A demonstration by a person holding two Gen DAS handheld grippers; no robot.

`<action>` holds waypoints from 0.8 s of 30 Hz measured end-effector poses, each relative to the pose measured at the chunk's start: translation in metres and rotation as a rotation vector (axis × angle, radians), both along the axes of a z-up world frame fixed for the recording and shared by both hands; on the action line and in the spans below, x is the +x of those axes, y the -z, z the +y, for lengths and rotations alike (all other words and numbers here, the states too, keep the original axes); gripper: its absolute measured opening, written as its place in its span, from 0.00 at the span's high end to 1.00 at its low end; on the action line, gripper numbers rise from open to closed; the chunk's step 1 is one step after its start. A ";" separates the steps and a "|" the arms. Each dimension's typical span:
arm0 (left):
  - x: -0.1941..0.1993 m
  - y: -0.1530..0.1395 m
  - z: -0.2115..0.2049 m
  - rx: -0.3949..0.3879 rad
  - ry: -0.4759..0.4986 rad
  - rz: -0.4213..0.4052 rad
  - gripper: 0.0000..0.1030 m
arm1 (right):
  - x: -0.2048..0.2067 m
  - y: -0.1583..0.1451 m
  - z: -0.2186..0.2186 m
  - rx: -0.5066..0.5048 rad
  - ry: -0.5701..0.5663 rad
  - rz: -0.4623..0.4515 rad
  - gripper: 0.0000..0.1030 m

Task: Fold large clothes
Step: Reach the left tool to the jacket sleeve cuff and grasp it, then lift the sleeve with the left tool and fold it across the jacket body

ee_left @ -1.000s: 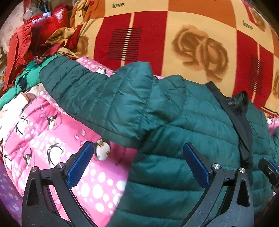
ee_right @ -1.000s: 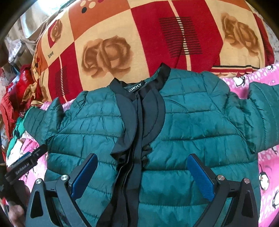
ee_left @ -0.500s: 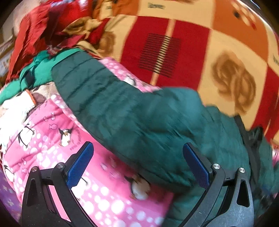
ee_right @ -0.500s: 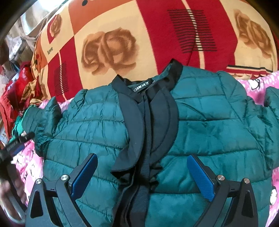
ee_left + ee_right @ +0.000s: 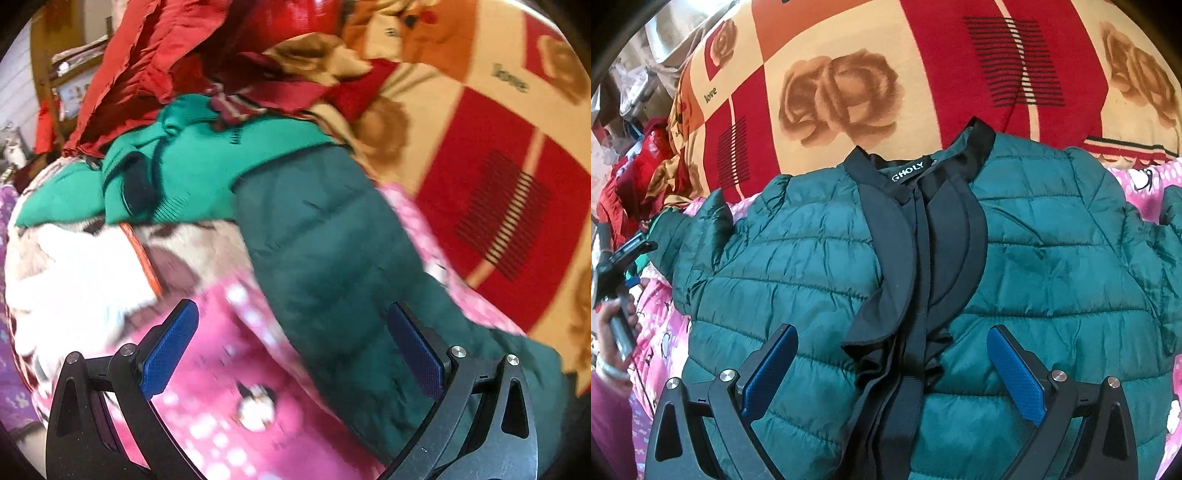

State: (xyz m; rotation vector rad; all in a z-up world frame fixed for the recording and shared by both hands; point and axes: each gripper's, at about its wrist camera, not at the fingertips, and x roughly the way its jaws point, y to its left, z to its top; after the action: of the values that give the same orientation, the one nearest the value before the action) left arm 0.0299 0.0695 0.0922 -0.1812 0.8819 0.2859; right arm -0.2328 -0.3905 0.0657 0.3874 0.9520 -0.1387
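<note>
A dark green quilted jacket with a black collar and placket lies face up and spread out on the bed. My right gripper is open and empty just above its chest, straddling the placket. In the left wrist view the jacket's sleeve stretches from the upper middle to the lower right. My left gripper is open and empty over the sleeve, and it also shows at the left edge of the right wrist view, held in a hand near the sleeve's end.
A pink penguin-print sheet lies under the jacket. A red, orange and cream rose blanket covers the far side. A bright green garment, red clothes and a white fleece item are piled at the left.
My left gripper has swung left along the sleeve from the jacket body toward the cuff and the clothes pile. My right gripper has moved slightly closer over the collar. Both stayed open.
</note>
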 end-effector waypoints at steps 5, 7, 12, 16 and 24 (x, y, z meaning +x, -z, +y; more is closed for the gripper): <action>0.027 0.009 0.013 0.026 -0.037 -0.011 0.03 | -0.001 0.004 0.004 -0.015 -0.016 0.016 0.01; 0.037 0.016 0.017 0.005 -0.037 -0.005 0.21 | -0.001 0.005 0.004 -0.018 -0.014 0.015 0.01; 0.043 0.025 0.026 -0.135 -0.003 -0.023 0.71 | -0.001 0.007 0.003 -0.023 -0.010 0.021 0.01; 0.030 0.013 0.021 -0.159 0.053 -0.040 0.86 | -0.002 0.007 0.003 -0.023 -0.006 0.018 0.01; -0.029 -0.029 -0.017 -0.161 0.182 -0.114 0.88 | -0.015 0.003 0.005 -0.013 0.003 0.003 0.01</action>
State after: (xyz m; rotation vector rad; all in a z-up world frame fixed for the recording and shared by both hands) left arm 0.0009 0.0528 0.1208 -0.2621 0.8021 0.0338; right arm -0.2480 -0.3857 0.0628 0.3764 0.9535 -0.1483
